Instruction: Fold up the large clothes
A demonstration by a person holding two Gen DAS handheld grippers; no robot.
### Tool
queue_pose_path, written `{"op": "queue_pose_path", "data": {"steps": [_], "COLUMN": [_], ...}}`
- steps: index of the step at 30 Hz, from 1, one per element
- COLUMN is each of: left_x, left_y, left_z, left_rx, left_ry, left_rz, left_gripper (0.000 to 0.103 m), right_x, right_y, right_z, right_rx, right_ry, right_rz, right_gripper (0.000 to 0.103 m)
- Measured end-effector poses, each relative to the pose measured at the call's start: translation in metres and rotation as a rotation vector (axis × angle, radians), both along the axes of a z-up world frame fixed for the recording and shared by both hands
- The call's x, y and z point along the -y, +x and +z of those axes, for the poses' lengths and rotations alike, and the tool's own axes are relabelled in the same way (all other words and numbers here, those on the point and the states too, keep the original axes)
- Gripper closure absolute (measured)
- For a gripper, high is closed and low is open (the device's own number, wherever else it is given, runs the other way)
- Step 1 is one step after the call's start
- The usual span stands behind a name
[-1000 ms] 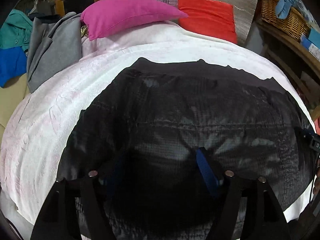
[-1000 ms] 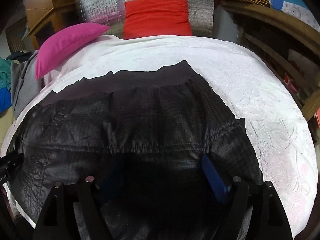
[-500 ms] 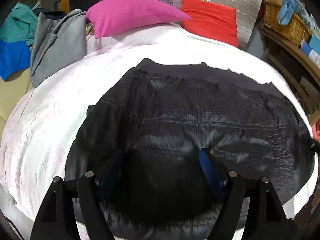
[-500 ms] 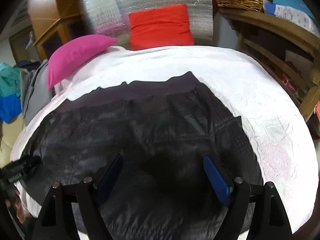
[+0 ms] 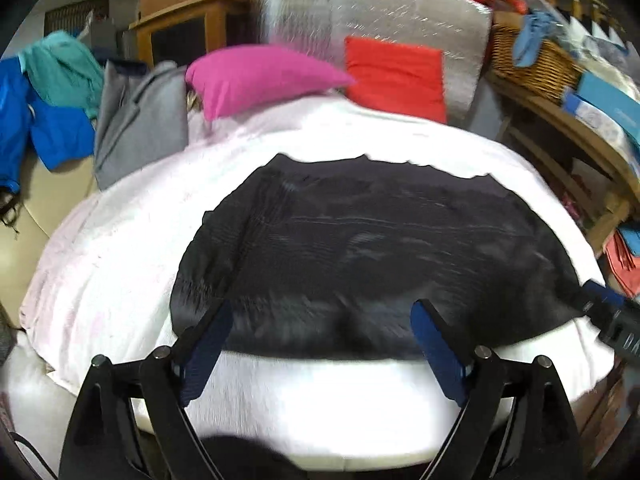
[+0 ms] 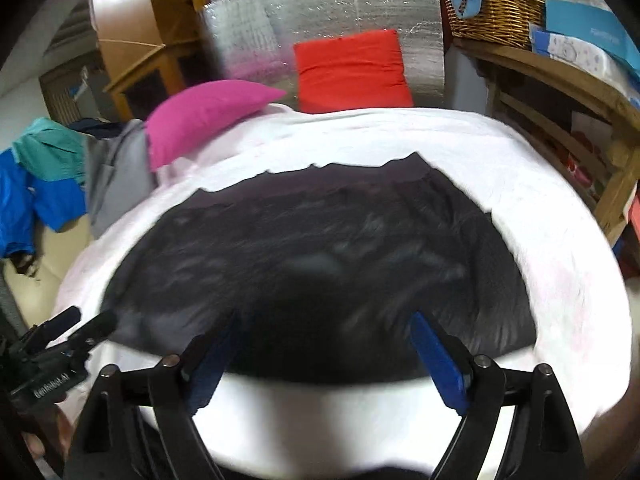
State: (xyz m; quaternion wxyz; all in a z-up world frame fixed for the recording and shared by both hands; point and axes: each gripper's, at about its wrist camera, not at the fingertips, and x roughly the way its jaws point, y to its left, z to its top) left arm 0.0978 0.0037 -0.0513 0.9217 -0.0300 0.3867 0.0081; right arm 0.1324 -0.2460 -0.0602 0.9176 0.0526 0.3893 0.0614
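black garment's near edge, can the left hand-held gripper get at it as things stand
Probably yes: the left hand-held gripper is open and empty, its jaws having just widened, and nothing lies between it and the black garment on the white bedspread.

Left tool point(image 5: 320, 344) and right tool point(image 6: 324, 354) angled downward, jaws just widened, nothing between them

One dark quilted garment point(image 5: 372, 256) lies on one white-covered bed point(image 5: 120, 248), with two cushions, one magenta point(image 5: 260, 76) and one red point(image 5: 396, 76), one silver foil-faced panel point(image 5: 380, 12), one woven wicker basket point(image 6: 496, 12), and two black tools with blue pads, left point(image 5: 320, 344) and right point(image 6: 324, 352).
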Motion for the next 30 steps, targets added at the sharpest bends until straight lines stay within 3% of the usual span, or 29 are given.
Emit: {"op": "queue_pose_path", "data": {"steps": [6,16,23,30], "left_x": [0.012,0.030,0.030,0.024], "left_y": [-0.045,-0.101,-0.128,-0.131], "left_z": [0.022,0.038,0.051,0.058], "left_rx": [0.049,0.108,0.144,0.169], "left_ry": [0.017,0.038,0.040,0.029], "left_rz": [-0.023,-0.056,-0.053,-0.018], "left_gripper": [0.012,0.010,0.010,0.003], "right_x": [-0.012,-0.008,-0.018,-0.012], "right_y": [-0.074,-0.137,-0.165,-0.168], "right_z": [-0.002,0.021,0.028,0.030], "right_rx": [0.055,0.172,0.211,0.204], "right_ry": [0.010,-0.044,-0.098,-0.093], "right_rz": [-0.036,-0.105,-0.082,-0.091], "right_gripper": [0.004,0.000,0.000,0.000]}}
